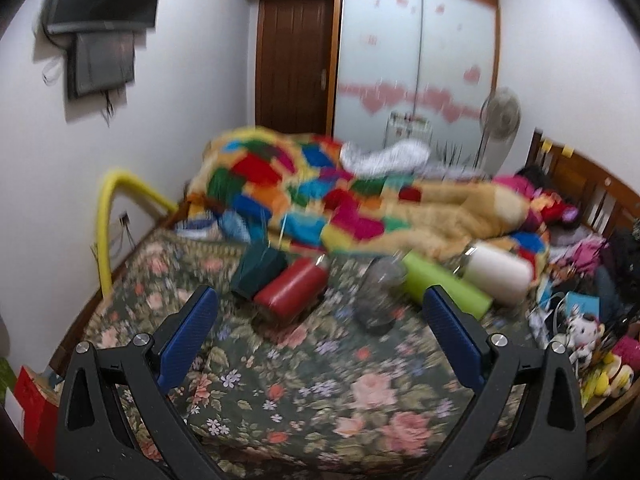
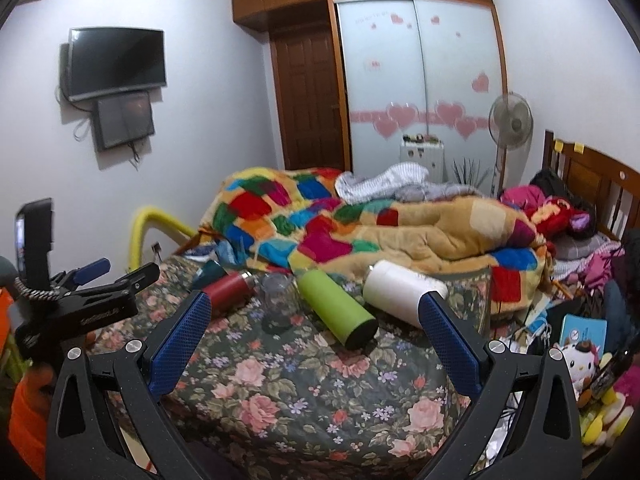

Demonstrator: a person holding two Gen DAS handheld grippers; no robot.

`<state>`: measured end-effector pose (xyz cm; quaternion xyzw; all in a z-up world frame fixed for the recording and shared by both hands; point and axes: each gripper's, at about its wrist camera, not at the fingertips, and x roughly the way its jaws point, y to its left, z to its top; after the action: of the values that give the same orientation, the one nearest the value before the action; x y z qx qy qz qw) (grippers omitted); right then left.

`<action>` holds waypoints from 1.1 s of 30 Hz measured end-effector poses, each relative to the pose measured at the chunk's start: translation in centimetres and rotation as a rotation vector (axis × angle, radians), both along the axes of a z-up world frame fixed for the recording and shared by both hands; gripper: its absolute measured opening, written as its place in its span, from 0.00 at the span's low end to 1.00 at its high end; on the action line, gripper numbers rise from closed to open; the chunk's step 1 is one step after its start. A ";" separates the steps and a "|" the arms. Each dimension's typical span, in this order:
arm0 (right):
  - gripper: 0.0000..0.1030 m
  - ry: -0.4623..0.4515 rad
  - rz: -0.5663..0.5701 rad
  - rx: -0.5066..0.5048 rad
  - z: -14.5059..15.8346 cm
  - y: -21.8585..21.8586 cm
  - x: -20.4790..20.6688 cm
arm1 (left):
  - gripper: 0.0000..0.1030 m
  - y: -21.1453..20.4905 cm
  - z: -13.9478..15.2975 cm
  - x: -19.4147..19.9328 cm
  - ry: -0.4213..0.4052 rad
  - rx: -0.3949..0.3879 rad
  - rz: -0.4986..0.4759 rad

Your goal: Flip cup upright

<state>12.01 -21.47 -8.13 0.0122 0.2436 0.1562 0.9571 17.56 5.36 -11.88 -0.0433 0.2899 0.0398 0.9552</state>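
Both hand-held grippers hung back from the row of vessels on the floral bedspread (image 2: 304, 392), none yet grasped. The left hand-held gripper (image 1: 320, 312) and the right hand-held gripper (image 2: 316, 320) each stood with jaws spread wide and nothing between them. The small clear glass cup (image 2: 277, 303) sat between the red cylindrical flask (image 2: 230, 288) and the lime-green tube-shaped bottle (image 2: 340, 308); whether its mouth faced down could not be told, though its long axis looked near vertical. A good approach would probably straddle its walls squarely from the side, clear of both neighbours, since the soft bed gives poor support.
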 end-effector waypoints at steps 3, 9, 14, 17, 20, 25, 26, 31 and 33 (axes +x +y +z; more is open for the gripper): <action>1.00 0.050 -0.017 -0.009 -1.4 0.0 2.0 | 1.00 2.5 -3.0 4.1 0.098 -0.019 -0.017; 1.00 0.148 -0.027 -0.045 -4.2 0.6 5.5 | 0.99 5.6 -7.4 11.3 0.236 -0.038 -0.081; 1.00 0.198 -0.013 -0.054 -5.8 1.3 7.0 | 0.90 6.5 -10.4 15.2 0.316 -0.059 -0.151; 1.00 0.211 -0.002 -0.063 -6.4 1.8 7.9 | 0.80 6.3 -11.5 16.4 0.367 -0.058 -0.180; 1.00 0.217 0.011 -0.069 -6.9 2.4 8.5 | 0.77 5.9 -12.1 17.3 0.400 -0.047 -0.207; 1.00 0.220 0.029 -0.072 -7.3 2.8 8.8 | 0.77 4.8 -12.1 17.6 0.425 -0.065 -0.282; 1.00 0.222 0.031 -0.074 -7.3 3.0 8.9 | 0.77 4.5 -12.3 17.6 0.435 -0.071 -0.300; 1.00 0.235 0.036 -0.072 -7.6 3.0 9.1 | 0.70 2.8 -14.0 18.7 0.506 -0.032 -0.316; 1.00 0.234 0.034 -0.070 -7.6 3.0 9.0 | 0.70 2.4 -14.6 19.1 0.522 -0.026 -0.319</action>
<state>21.03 -18.48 -15.78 -0.0070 0.3590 0.1615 0.9192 36.65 7.79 -26.52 0.0020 0.5292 -0.1045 0.8420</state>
